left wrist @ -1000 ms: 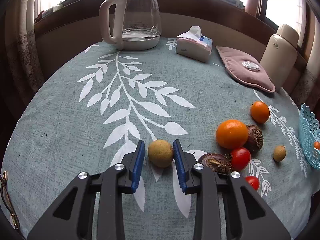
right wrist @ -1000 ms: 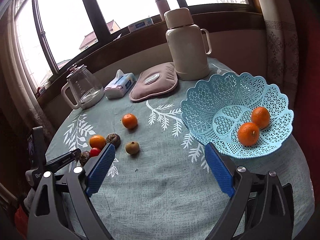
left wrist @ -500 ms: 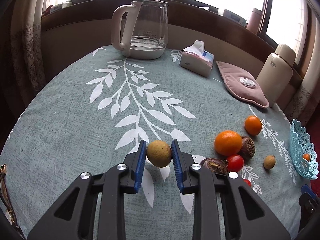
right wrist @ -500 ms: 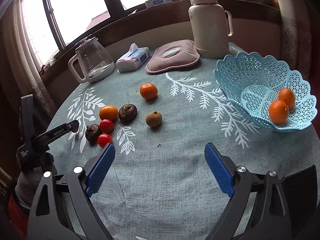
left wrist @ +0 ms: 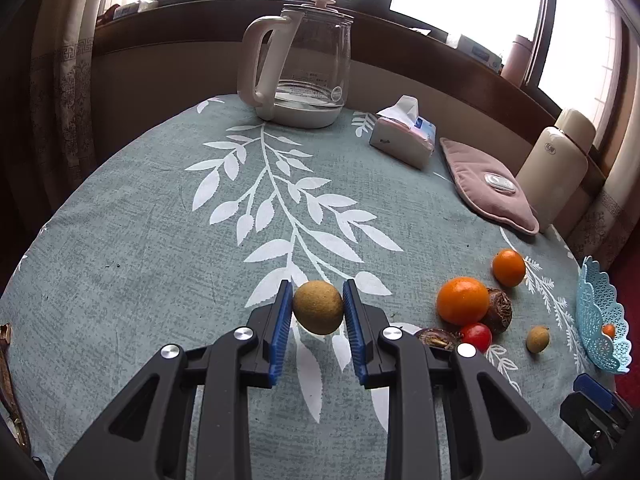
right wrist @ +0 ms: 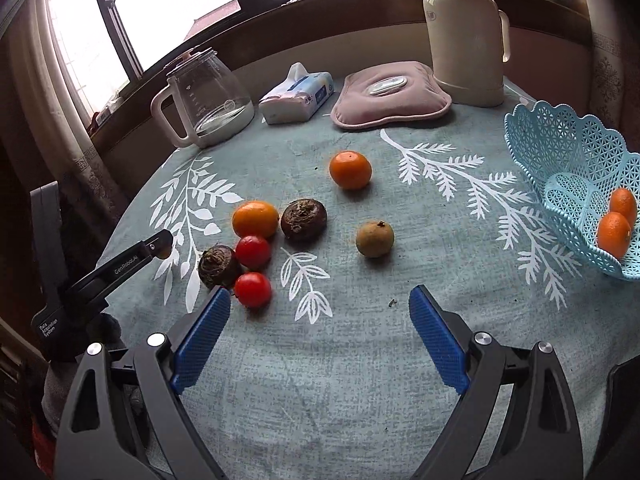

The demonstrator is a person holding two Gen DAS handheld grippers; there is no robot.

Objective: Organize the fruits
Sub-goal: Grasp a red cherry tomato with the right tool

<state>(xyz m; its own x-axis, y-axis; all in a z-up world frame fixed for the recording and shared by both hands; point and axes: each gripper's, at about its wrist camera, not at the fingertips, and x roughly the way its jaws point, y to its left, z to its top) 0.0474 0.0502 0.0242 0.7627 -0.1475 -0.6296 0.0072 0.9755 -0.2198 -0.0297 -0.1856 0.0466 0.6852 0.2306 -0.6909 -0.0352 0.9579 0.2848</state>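
Observation:
My left gripper (left wrist: 318, 307) is shut on a round yellow-brown fruit (left wrist: 318, 306), held a little above the leaf-print cloth. To its right lie two oranges (left wrist: 462, 300), (left wrist: 508, 267), two dark brown fruits (left wrist: 498, 310), red tomatoes (left wrist: 477, 336) and a small brown fruit (left wrist: 537, 339). In the right wrist view my right gripper (right wrist: 319, 330) stands open above bare cloth, just in front of the same cluster: tomatoes (right wrist: 252, 289), dark fruits (right wrist: 303, 219), oranges (right wrist: 350, 169) and the small brown fruit (right wrist: 374, 238). The blue basket (right wrist: 568, 148) at the right holds two oranges (right wrist: 613, 234).
A glass kettle (left wrist: 300, 68), tissue pack (left wrist: 404, 138), pink heat pad (left wrist: 490, 188) and cream thermos (left wrist: 556, 168) line the back of the round table. The table edge curves close at left and front. The left gripper's arm (right wrist: 100, 276) shows at the left of the right wrist view.
The left gripper closed on the yellow-brown fruit and lifted it slightly off the cloth. The right gripper swung left and lower, from the basket toward the fruit cluster, still open.

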